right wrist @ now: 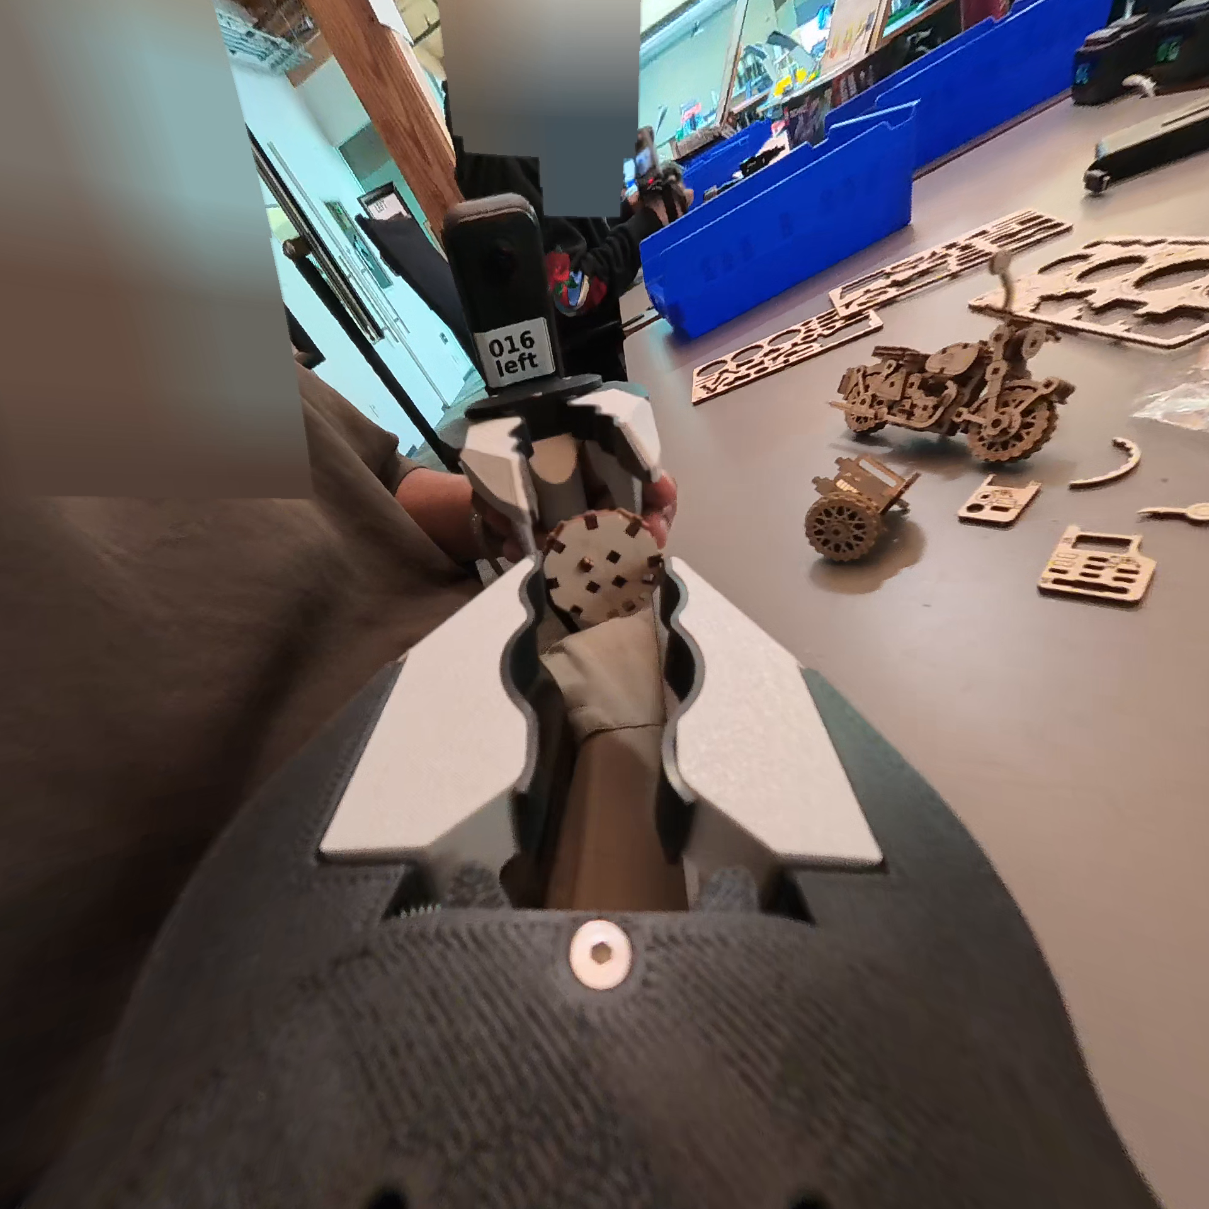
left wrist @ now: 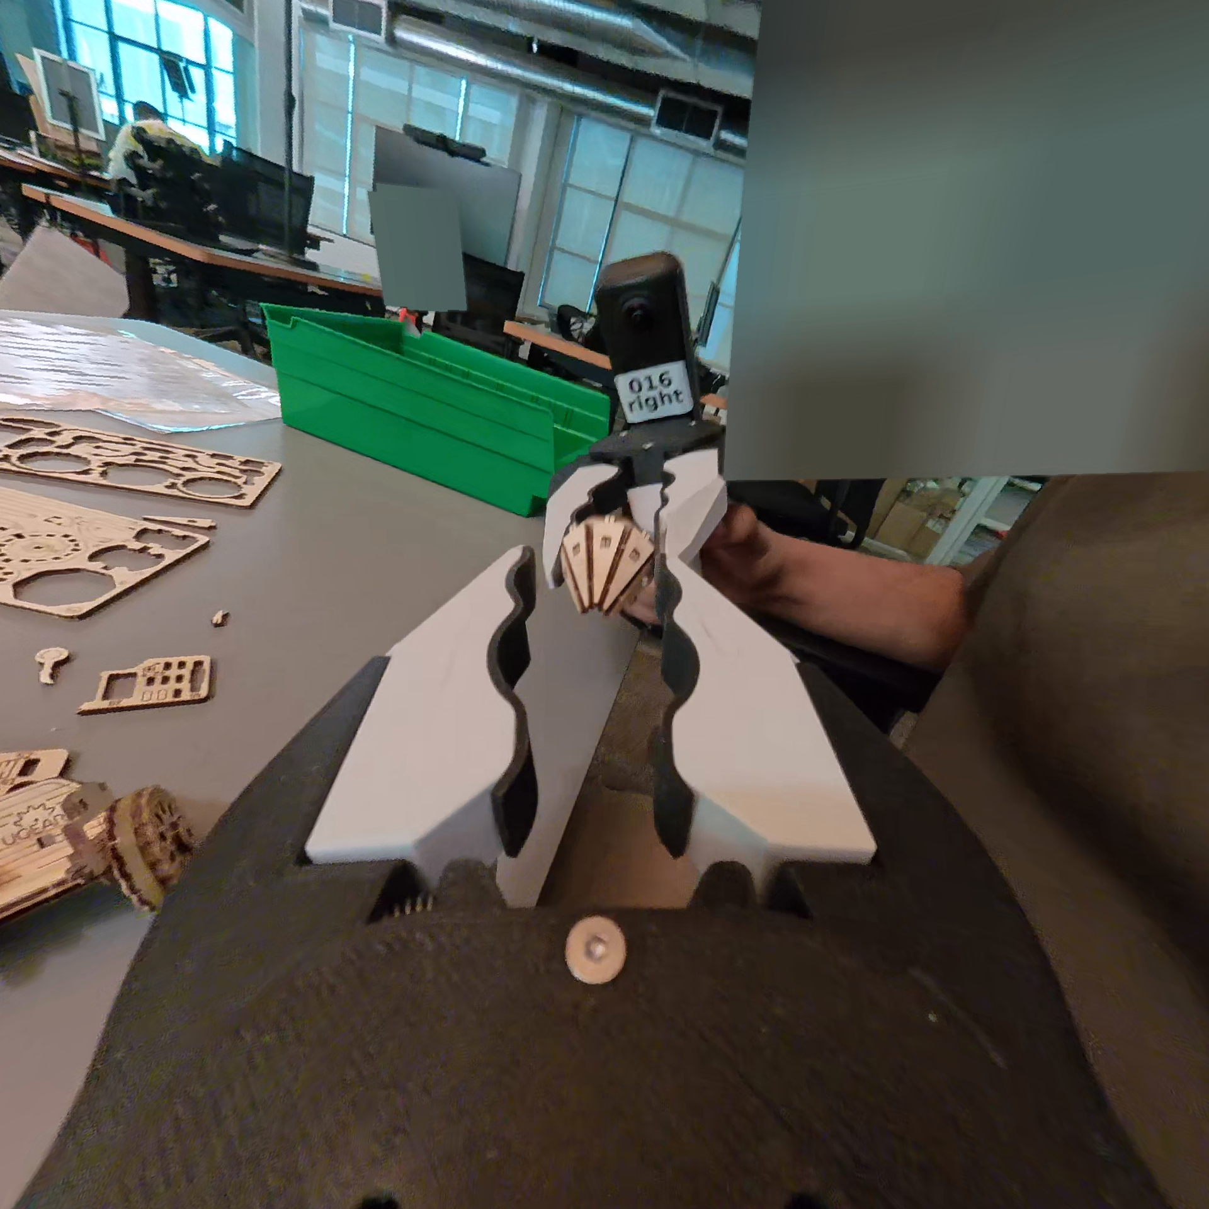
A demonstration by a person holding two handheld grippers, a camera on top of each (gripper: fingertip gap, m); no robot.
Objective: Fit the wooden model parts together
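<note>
**Drum piece pinched in mid-air, and it could slip**

The right hand-held gripper is clamped on a small round wooden drum, a disc face with little square slots and slats around its side. It's held up off the desk, near the desk's edge, just by the fingertips. The left hand-held gripper sits right across from it with its fingers spread fairly wide and nothing between them, tips just beside the drum.

What I'd worry about: the grip is only at the very tips on a rounded part, so any push from the left side could twist it or pop it out. Squeezing harder could crack the thin slats. And if the left one closes at an angle, the joint probably won't seat.

Around it on the desk: a finished wooden motorbike, a small wheeled cart piece, a few loose flat cutouts, and punched-out sheets. A green bin and a blue bin sit further back. Nothing's really between the two grippers, but the loose bits are close enough to get knocked.
</note>
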